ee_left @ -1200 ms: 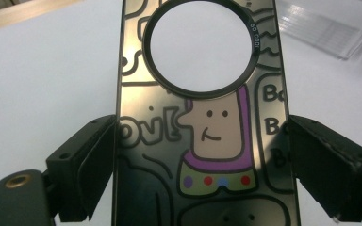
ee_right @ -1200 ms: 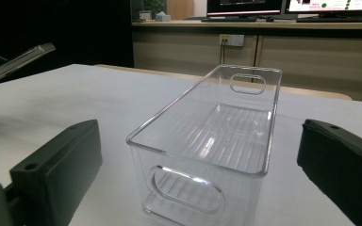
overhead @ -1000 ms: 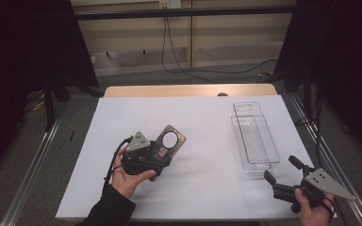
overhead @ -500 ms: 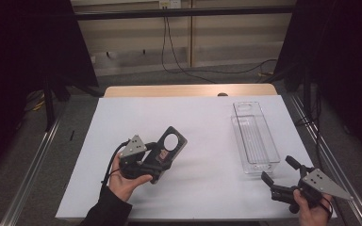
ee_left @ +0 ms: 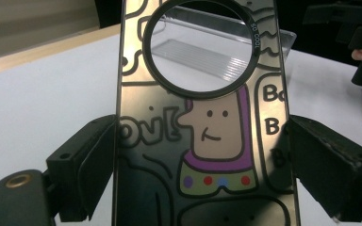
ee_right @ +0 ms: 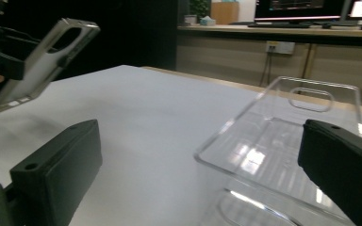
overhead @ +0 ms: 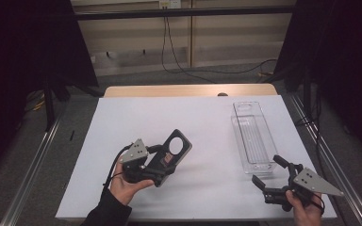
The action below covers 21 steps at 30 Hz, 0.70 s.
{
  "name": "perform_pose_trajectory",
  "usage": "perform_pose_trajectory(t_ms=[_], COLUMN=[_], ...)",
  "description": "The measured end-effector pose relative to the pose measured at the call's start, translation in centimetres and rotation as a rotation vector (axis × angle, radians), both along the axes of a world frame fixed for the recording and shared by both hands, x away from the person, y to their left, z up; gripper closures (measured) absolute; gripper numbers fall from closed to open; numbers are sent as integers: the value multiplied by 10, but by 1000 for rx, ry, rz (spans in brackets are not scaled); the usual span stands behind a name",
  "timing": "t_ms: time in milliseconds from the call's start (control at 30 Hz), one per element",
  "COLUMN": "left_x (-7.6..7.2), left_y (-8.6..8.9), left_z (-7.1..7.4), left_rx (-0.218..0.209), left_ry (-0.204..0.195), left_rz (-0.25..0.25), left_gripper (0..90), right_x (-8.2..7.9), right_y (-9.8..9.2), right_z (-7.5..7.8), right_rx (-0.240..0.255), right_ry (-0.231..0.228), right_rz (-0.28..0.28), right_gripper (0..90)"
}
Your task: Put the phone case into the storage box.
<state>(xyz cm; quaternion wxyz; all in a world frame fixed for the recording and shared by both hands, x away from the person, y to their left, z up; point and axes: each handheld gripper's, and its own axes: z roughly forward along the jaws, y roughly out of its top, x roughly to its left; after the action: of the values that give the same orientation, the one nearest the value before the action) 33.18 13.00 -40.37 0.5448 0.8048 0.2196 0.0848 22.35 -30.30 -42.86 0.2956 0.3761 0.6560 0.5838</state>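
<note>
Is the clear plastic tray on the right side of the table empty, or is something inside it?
Empty. The clear tray shows only its own ribbed floor, and the white table cover shows through it.

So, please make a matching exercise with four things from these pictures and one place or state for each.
Things:
1. phone case
2. clear tray
3. right gripper
4. white sheet

Places or states:
A. covers the tabletop
B. jaws open, holding nothing
C. clamped in the left gripper, off the table
D. lies on the sheet at the right side

Pairs: 1-C, 2-D, 3-B, 4-A
</note>
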Motion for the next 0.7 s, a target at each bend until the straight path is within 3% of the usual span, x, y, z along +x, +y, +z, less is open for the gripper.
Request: perform_pose_trajectory(t_ms=[233,467,700], left_x=[-7,-11,-11], left_y=[6,7,1], left_z=[-3,-2,-4], left_rx=[-29,-45,-46], left_ry=[26,31,44], left_rz=[-5,-21,-69], left_gripper=[122,122,123], right_x=[5,10,18], right_y=[16,31,41], right_z=[4,9,13], right_rx=[26,24,28], right_ry=[22,25,49], right_rz=[103,164,223], right_gripper=[0,0,0])
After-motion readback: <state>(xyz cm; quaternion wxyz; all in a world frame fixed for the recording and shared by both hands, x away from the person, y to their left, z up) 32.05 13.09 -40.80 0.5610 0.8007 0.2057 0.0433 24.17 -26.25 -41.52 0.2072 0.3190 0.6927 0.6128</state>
